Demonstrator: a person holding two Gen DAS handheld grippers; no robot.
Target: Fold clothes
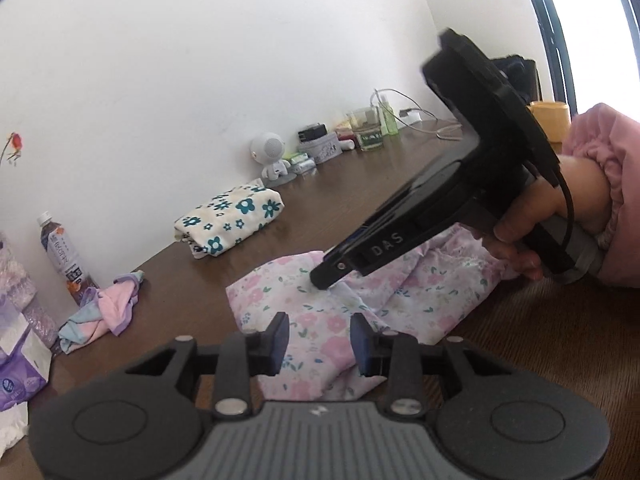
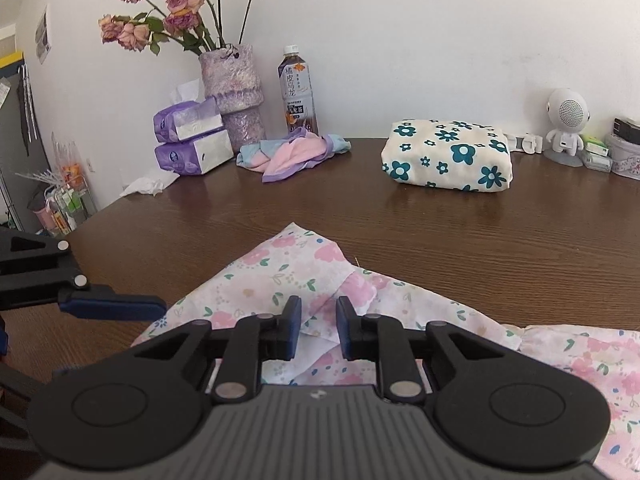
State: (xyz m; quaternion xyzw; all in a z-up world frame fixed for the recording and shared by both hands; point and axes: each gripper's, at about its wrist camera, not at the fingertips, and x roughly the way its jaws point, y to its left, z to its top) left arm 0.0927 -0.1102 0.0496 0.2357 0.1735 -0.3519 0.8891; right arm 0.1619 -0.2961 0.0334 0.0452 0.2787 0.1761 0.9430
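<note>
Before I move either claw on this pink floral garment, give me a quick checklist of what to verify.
1. Left claw open: ok, jaws apart above the pink floral garment, holding nothing.
2. Right claw open: ok, jaws apart over a fabric corner.
3. Right claw touching the cloth: cannot tell; its tip looks pressed onto it in the left wrist view.
4. Garment flat: not ok, it lies wrinkled and bunched.
5. Bare table beyond the garment: ok.
6. Folded blue-flower cloth apart from the garment: ok.
</note>
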